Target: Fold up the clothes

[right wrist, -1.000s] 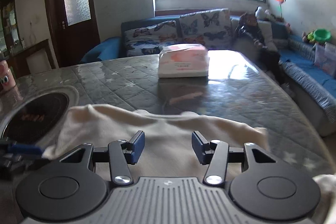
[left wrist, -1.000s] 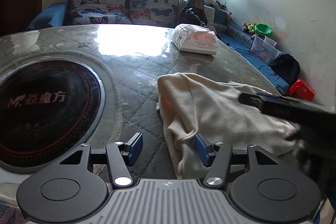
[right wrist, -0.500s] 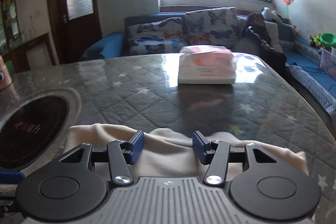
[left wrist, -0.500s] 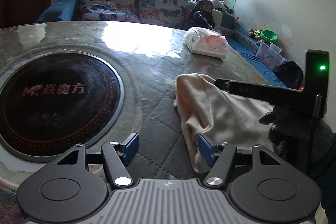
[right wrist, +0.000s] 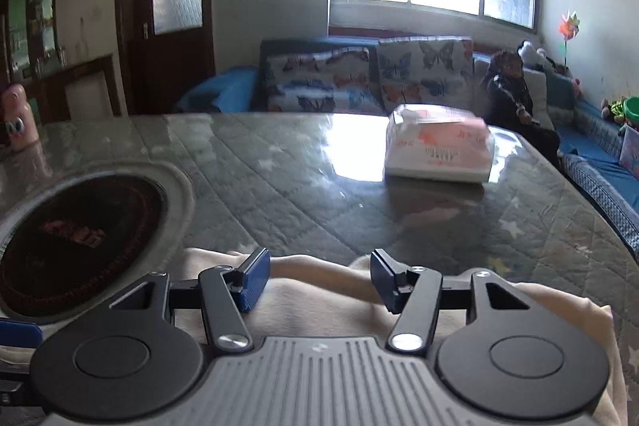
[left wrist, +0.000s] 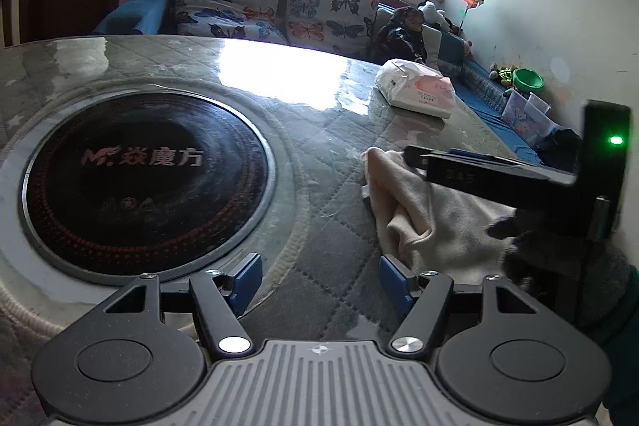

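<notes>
While the cream garment [left wrist: 423, 222] lies bunched on the desk [left wrist: 319, 130], the left gripper [left wrist: 319, 276] hangs agape beside it; the right gripper [right wrist: 319, 276] spreads wide over it.

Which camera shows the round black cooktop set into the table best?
The left wrist view: the round black cooktop appears whole, lettering readable. The right wrist view catches it at the left edge, blurred and foreshortened.

Left gripper [left wrist: 319, 280]: jaws apart, empty. Right gripper [right wrist: 319, 280]: jaws apart, held by a gloved hand [left wrist: 559, 250].
</notes>
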Motion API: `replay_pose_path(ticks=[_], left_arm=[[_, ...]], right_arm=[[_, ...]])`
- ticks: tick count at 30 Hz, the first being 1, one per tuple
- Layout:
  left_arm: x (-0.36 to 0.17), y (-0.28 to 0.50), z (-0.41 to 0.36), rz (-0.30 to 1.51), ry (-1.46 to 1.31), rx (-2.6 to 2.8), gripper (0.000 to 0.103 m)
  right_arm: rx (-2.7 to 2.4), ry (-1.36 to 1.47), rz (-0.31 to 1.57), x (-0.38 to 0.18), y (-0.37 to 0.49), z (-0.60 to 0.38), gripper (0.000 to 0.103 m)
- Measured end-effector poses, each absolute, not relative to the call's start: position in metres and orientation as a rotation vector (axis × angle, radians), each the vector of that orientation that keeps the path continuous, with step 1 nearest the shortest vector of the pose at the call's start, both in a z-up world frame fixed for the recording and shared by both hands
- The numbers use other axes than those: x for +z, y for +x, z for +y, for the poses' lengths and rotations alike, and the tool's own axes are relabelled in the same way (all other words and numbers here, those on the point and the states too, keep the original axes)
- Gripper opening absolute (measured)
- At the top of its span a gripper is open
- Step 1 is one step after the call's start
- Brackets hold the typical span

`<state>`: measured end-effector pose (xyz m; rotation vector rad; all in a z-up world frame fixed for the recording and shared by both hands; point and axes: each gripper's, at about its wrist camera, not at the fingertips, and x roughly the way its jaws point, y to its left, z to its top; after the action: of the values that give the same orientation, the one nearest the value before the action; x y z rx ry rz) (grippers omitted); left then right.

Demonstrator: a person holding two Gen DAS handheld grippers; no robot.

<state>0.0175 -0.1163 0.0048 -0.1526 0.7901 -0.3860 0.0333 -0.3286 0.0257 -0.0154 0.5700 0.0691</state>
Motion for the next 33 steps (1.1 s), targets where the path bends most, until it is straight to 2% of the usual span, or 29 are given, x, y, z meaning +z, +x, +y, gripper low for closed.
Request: replay_pose_path(ticks=[8,23,28,33], left_arm=[[0.000,0.009,-0.102,0.803,-0.179,-0.363,0.070],[0.003,-0.013,-0.100,0.792,-0.173,-0.383,0.071],[0.001,-0.015,-0.093,0.795,-0.189,-0.369,0.071],[0.000,-0.018,-0.087,0.791,-0.197,-0.361,0.071]], right_arm=[[0.054,-0.083,0.570,0.024,-0.014,-0.318,0.063],[0.108,-0.089,0.525,0.028,-0.063,-0.299,0.064],[0.157,-0.096,0.533,0.030,-0.066,-0.292,0.055],[0.192,-0.076,0.544,0.032,-0.069,-0.285,0.054]])
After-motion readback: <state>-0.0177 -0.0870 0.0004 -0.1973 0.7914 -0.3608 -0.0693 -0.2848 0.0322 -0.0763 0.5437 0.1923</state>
